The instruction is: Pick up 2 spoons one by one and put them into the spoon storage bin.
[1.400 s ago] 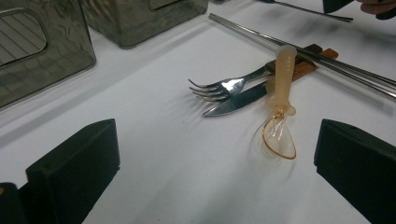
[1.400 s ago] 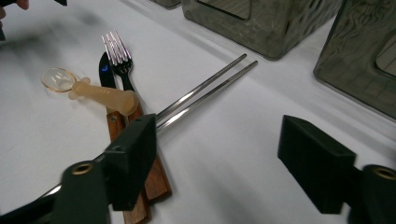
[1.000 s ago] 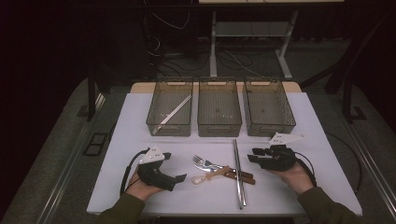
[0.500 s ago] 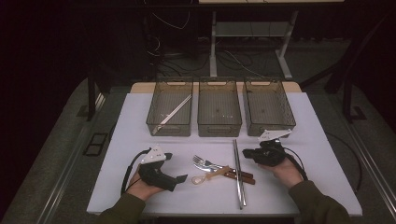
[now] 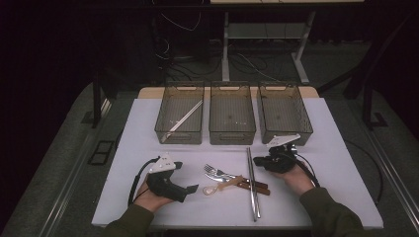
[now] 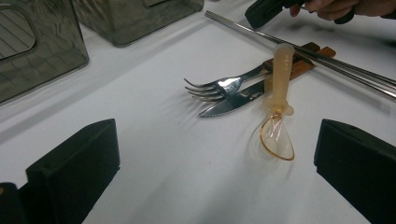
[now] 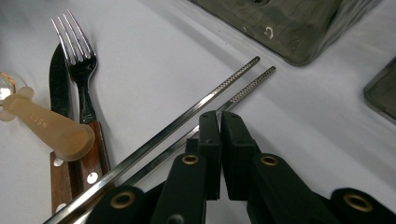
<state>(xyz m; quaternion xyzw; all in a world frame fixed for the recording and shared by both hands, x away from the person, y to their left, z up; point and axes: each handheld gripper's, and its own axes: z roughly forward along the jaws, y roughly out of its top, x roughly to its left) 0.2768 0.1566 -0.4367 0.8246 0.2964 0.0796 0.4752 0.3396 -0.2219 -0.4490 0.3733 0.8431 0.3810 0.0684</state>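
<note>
Two steel chopsticks lie lengthwise on the white table, across a wooden-handled knife and fork. An amber plastic spoon rests over those two. My right gripper is low on the table with its jaws closed together. One chopstick runs into the seam at their tips; the other chopstick passes just beside them. My left gripper stands open near the front edge, facing the spoon, with nothing between its jaws.
Three smoky plastic bins stand in a row at the back: the left bin holds a pair of chopsticks, beside the middle bin and right bin. Cables trail from both grippers. Bare table lies left and right of the cutlery.
My right hand has shifted left and down to the upper end of the chopsticks, and its jaws have come together there. The left hand has stayed put.
</note>
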